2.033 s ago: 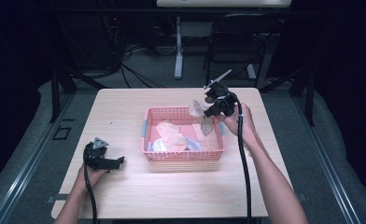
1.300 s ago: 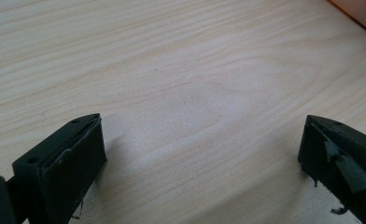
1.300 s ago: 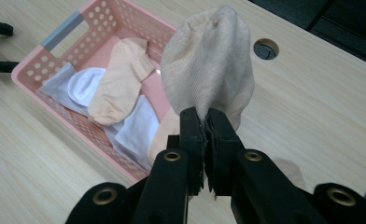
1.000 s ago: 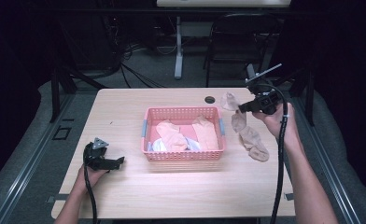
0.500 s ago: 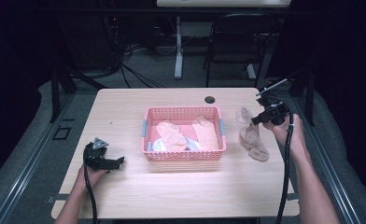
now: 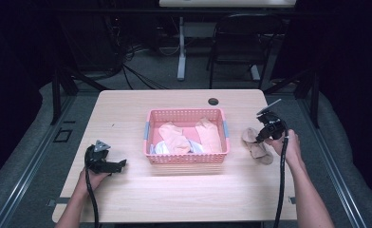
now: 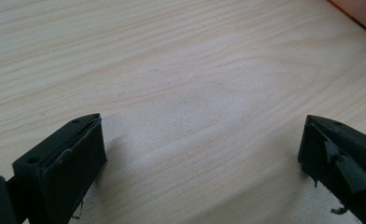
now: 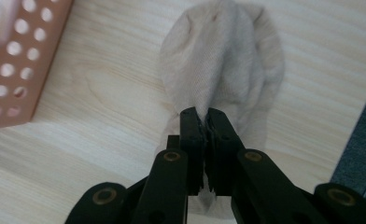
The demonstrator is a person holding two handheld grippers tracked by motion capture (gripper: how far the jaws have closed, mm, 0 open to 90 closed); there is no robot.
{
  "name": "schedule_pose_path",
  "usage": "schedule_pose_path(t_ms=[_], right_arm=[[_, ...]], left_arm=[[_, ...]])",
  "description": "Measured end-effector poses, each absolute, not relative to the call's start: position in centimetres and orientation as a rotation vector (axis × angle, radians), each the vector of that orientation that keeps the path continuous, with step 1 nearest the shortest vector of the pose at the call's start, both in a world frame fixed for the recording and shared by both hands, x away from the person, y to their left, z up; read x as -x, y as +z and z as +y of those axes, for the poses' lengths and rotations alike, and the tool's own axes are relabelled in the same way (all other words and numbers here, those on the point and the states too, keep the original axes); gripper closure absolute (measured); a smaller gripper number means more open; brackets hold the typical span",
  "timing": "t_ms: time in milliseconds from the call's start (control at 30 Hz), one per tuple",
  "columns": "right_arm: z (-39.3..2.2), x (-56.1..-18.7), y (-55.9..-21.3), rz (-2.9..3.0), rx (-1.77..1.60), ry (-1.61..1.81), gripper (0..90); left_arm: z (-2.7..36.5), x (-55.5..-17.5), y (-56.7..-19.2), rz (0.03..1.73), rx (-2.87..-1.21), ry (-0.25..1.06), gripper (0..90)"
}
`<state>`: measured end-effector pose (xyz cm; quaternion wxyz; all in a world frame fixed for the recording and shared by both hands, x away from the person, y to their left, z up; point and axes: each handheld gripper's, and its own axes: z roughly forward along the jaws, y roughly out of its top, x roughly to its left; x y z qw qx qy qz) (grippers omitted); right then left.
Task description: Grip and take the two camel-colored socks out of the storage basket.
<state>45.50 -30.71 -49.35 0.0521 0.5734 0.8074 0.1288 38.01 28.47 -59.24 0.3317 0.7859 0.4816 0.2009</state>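
Table (image 6: 174, 199): one light wooden top; its near edge is cut off at the bottom of the high view, and one dark round hole (image 6: 213, 101) sits near its far edge.
Basket (image 6: 186, 116): one pink perforated basket mid-table; in the right gripper view just one corner (image 8: 13, 70) shows, cut off at the left edge.
Basket contents: two peach socks (image 6: 174, 137) can be counted, with pale bluish cloth (image 6: 161, 148) half buried beneath them; how many pieces lie there is hard to tell.
Beige sock (image 6: 257, 151): on the table, right of the basket and apart from it; in the right gripper view (image 8: 223, 60) its near end is hidden by the jaws. The high view shows a folded heap, one sock or two I cannot tell.
Right gripper (image 6: 262, 137): one, clenched on the beige sock, jaws pinching the fabric (image 8: 204, 116).
Left gripper (image 6: 117, 165): one, resting on the table's near left; jaws wide apart, nothing between them (image 7: 202, 140), their bases cut off by the frame.
Hands: two, forearms cut off at the bottom.
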Motion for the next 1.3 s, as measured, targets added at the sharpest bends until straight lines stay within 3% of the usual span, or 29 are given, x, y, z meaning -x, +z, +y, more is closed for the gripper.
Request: schedule_pose_path(t_ms=[200,500,667,800,967,1300], right_arm=[[-30.8,-45.7,-51.5,2.473,-1.777,0.364,86.4],[-30.9,-45.7,-51.3,2.480,-1.769,0.367,84.6],[-31.2,-45.1,-50.1,2.486,-1.756,0.407,62.4],[-31.4,-44.1,-48.9,2.485,-1.733,0.450,36.5],[-31.5,-42.5,-47.5,2.512,-1.697,0.485,16.3],[-31.8,-39.3,-47.3,2.536,-1.654,0.496,4.5]], left_arm=[[28.5,-38.0,-59.2,1.259,-2.054,0.525,0.4],[28.5,-38.0,-59.2,1.259,-2.054,0.525,0.5],[28.5,-38.0,-59.2,1.259,-2.055,0.526,0.4],[28.5,-38.0,-59.2,1.259,-2.054,0.526,0.4],[28.5,-38.0,-59.2,1.259,-2.054,0.526,0.4],[28.5,-38.0,-59.2,1.260,-2.053,0.526,0.4]])
